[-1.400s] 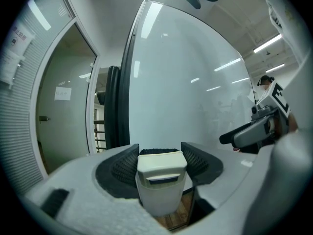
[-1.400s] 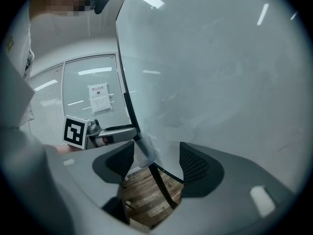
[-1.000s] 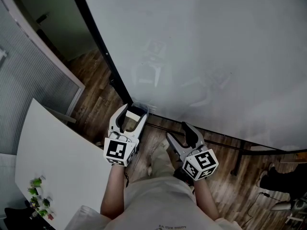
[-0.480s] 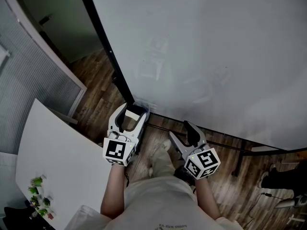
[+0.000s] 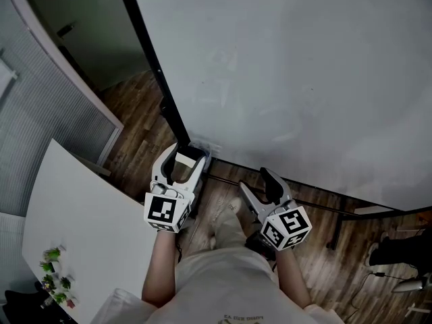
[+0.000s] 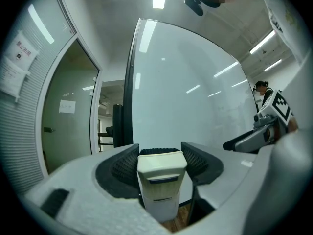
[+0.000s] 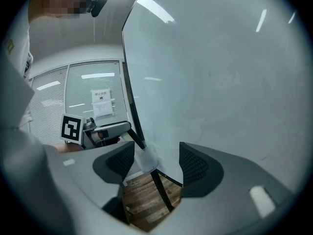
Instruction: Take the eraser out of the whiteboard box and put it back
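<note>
Wood-floored room: left tongs (image 5: 187, 156) grip cream plastic eraser (image 6: 161, 180), raised slightly beside clear whiteboard box (image 7: 145, 159); removal judged done; right tongs (image 5: 255, 181) open, empty.

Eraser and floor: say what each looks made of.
The eraser looks like cream moulded plastic, smooth with a soft sheen; the dark fuzzy strip at its top may be felt. The floor shows brown wood-grain planks, wood or laminate.

An office meeting room: a big whiteboard (image 5: 290, 66) on its stand; blind-covered glass partition (image 5: 47, 113); white tabletop (image 5: 88, 235); wood-plank floor (image 5: 138, 144).
</note>
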